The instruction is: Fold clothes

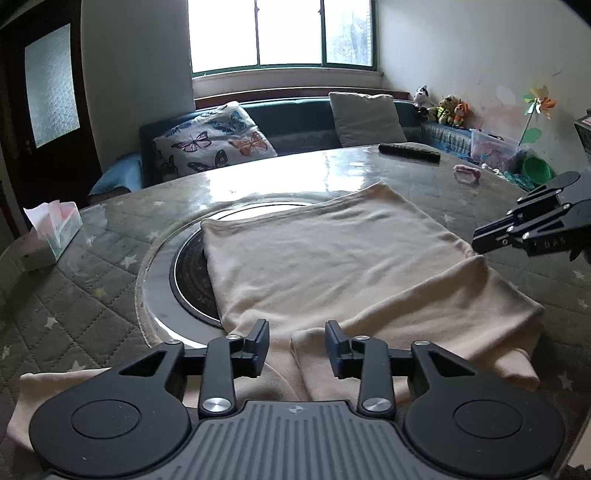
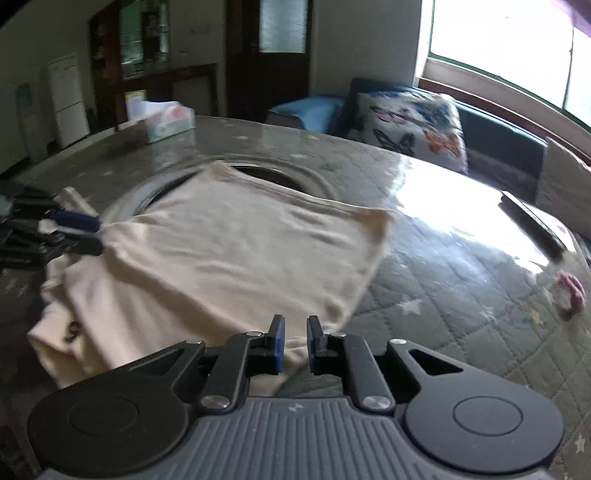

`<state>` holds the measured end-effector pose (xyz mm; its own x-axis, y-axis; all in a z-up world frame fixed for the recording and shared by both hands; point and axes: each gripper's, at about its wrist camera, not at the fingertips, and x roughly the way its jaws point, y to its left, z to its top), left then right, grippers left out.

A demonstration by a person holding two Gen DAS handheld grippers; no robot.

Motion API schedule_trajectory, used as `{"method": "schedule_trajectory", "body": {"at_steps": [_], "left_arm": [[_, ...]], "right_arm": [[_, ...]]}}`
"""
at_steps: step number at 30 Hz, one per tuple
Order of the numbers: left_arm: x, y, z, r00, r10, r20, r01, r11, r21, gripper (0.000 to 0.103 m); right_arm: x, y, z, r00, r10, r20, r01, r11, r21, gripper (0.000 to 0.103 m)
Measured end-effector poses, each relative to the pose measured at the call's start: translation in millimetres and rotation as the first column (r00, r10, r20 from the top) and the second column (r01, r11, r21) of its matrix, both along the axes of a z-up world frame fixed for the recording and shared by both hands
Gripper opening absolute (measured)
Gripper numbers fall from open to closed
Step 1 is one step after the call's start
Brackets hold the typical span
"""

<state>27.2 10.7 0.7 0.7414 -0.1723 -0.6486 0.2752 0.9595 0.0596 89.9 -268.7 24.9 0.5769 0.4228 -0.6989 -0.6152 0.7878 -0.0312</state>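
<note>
Daylight from a wide window [image 1: 280, 33] washes out part of a round table [image 1: 92, 295] covered in grey quilted cloth under clear glass. Behind it, a dark sofa [image 1: 295, 114] is partly hidden by the table's edge. A cream garment [image 1: 332, 258], partly folded, is spread over the table's middle, concealing much of a round recessed burner [image 1: 188, 273]. The left gripper [image 1: 296, 345] is held over the garment's near edge, jaws apart and empty. The right gripper [image 2: 295, 341], blurred in its own view, is seen with a narrower gap at the garment's side edge; nothing is clamped. A tissue box [image 1: 55, 232] is set well apart.
</note>
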Motion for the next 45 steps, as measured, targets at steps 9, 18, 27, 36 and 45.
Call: {"method": "schedule_trajectory", "body": {"at_steps": [9, 18, 27, 36, 45], "left_arm": [[-21, 7, -1, 1.000, 0.006, 0.006, -0.006, 1.000, 0.028, 0.043], [-36, 47, 11, 0.988, 0.152, 0.038, -0.152, 0.988, -0.009, 0.049], [-48, 113, 14, 0.924, 0.382, 0.031, -0.380, 0.924, -0.049, 0.049], [-57, 167, 8, 0.838, 0.546, -0.003, -0.544, 0.834, -0.093, 0.049], [-49, 195, 2, 0.756, 0.653, -0.048, -0.653, 0.745, -0.137, 0.047]], "right_arm": [[-21, 15, -15, 1.000, 0.024, 0.009, -0.023, 0.998, -0.058, 0.011], [-49, 54, -3, 0.990, 0.140, 0.024, -0.140, 0.990, -0.020, 0.022], [-59, 122, -17, 0.958, 0.285, -0.019, -0.285, 0.958, -0.005, 0.022], [-31, 151, -19, 0.970, 0.237, -0.049, -0.234, 0.970, 0.063, 0.022], [-22, 159, -18, 0.969, 0.241, -0.052, -0.236, 0.968, 0.081, 0.023]]}}
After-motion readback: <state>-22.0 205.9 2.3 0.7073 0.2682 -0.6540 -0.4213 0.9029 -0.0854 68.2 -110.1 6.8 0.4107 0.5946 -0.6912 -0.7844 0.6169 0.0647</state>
